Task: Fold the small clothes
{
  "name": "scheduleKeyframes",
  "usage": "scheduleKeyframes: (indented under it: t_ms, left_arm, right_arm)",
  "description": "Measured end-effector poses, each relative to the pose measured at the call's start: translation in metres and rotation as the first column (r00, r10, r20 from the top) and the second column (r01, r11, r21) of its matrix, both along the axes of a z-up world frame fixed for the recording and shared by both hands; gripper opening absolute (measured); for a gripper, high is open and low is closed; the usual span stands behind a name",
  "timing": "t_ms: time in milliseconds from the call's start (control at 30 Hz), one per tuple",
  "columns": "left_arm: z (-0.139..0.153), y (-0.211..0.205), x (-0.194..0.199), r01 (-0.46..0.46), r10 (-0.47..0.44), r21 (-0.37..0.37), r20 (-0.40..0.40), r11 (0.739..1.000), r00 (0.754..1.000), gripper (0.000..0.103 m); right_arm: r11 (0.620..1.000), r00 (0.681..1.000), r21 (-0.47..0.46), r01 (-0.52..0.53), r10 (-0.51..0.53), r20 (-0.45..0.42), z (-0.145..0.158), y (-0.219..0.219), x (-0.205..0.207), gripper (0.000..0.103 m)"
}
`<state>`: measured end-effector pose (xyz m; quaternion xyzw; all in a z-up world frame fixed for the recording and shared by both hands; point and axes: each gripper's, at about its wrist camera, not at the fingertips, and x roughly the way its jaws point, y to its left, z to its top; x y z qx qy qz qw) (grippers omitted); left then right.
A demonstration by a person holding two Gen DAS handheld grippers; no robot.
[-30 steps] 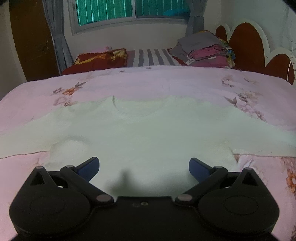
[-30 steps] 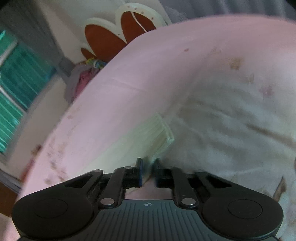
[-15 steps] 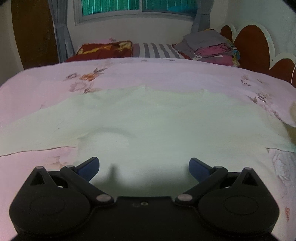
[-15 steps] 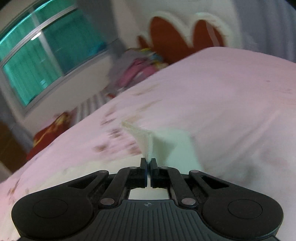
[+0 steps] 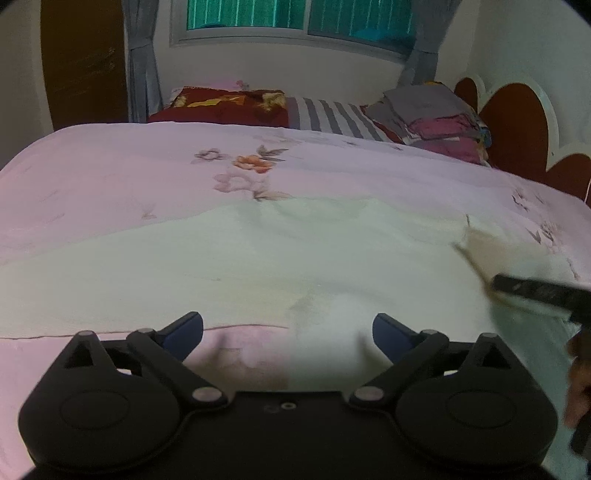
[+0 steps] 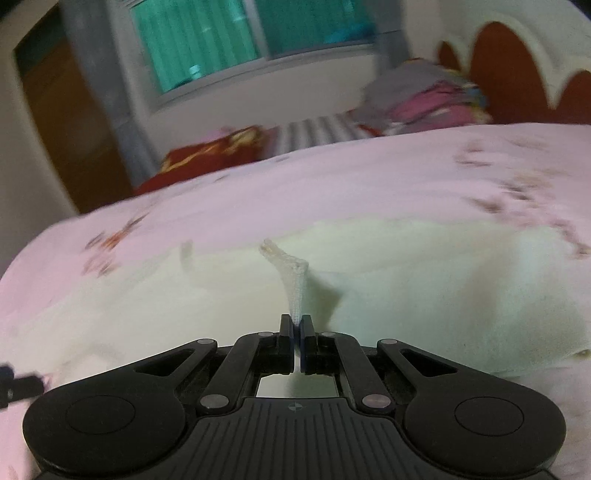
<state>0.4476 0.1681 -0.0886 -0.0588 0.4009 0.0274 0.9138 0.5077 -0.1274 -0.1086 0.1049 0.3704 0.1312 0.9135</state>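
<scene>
A pale cream knit sweater [image 5: 295, 258] lies spread flat on the pink floral bedspread [image 5: 147, 173]. My left gripper [image 5: 288, 326] is open and empty, low over the sweater's near edge. My right gripper [image 6: 296, 326] is shut on the sweater's sleeve cuff [image 6: 293, 280], which stands up from its jaws above the sweater's body [image 6: 424, 280]. In the left wrist view the right gripper [image 5: 535, 291] comes in from the right edge with the lifted sleeve [image 5: 487, 251] over the sweater.
At the bed's far end lie a dark red pillow [image 5: 229, 105], a grey-striped pillow [image 5: 332, 118] and a pile of folded clothes [image 5: 432, 114]. A red and white headboard [image 5: 517, 122] stands at the right. A window [image 5: 295, 18] and a wooden door [image 5: 85, 62] are behind.
My right gripper has swung the sleeve cuff from the bed's right side in over the sweater's body. My left gripper has shifted left along the sweater's near edge and stays open.
</scene>
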Motion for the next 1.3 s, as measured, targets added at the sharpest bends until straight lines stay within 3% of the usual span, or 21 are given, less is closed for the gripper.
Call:
scheduleKeyframes:
  t_ms: [167,300,367,400,433,500,567,600,833,900,1033,1133,1300]
  left_arm:
    - [0.0,0.016,0.001,-0.019,0.019,-0.01,-0.005,1.0,1.0,0.097]
    - [0.001,0.014,0.005,-0.004,0.004,-0.031,0.001,0.999,1.0,0.097]
    - [0.002,0.004,0.011,0.023,-0.022,-0.058,0.013,0.998,1.0,0.097]
    - [0.002,0.0,0.014,0.034,-0.033,-0.073,0.017,0.997,0.999,0.094]
    - [0.001,-0.008,0.018,0.048,-0.047,-0.101,0.021,0.994,0.999,0.092]
    - [-0.004,-0.023,0.03,0.071,-0.069,-0.15,0.018,0.986,0.997,0.081]
    - [-0.014,-0.039,0.044,0.095,-0.1,-0.208,-0.014,0.974,0.995,0.068]
    - [-0.02,-0.047,0.052,0.109,-0.12,-0.251,-0.028,0.962,0.992,0.061]
    - [-0.051,-0.075,0.087,0.131,-0.163,-0.378,-0.055,0.916,0.985,0.028]
    - [-0.057,-0.076,0.096,0.123,-0.163,-0.411,-0.064,0.904,0.985,0.003]
    - [-0.051,-0.073,0.097,0.127,-0.147,-0.416,-0.017,0.901,0.989,0.003]
    - [-0.032,-0.056,0.084,0.12,-0.111,-0.372,0.045,0.92,0.993,0.003]
    - [-0.025,-0.016,0.07,0.055,-0.042,-0.351,0.046,0.935,0.998,0.003]
  right_arm:
    - [0.995,0.995,-0.021,-0.102,0.102,-0.013,-0.021,0.055,0.007,0.002]
    - [0.991,0.992,-0.045,-0.123,0.123,0.0,-0.03,0.078,0.003,0.005]
    - [0.989,0.991,-0.07,-0.132,0.133,0.021,-0.025,0.079,-0.002,0.041]
    - [0.989,0.99,-0.07,-0.127,0.13,0.046,-0.022,0.074,-0.009,0.067]
    - [0.991,0.99,-0.07,-0.113,0.118,0.077,-0.018,0.068,-0.016,0.07]
    - [0.992,0.991,-0.08,-0.096,0.103,0.081,-0.016,0.053,-0.023,0.069]
    - [0.996,0.995,-0.035,-0.082,0.084,0.055,-0.016,0.031,-0.027,0.043]
    - [0.998,0.997,-0.016,-0.066,0.067,0.025,-0.018,0.018,-0.027,0.025]
    - [0.996,0.994,0.005,0.094,-0.094,-0.047,-0.026,-0.057,-0.032,0.023]
    - [0.992,0.991,0.01,0.123,-0.122,-0.055,-0.026,-0.071,-0.032,0.023]
    - [0.985,0.984,0.044,0.167,-0.164,-0.076,-0.028,-0.093,-0.03,0.023]
    - [0.984,0.983,0.058,0.17,-0.165,-0.083,-0.028,-0.099,-0.028,0.023]
    - [0.983,0.983,0.063,0.172,-0.166,-0.083,-0.029,-0.106,-0.032,0.023]
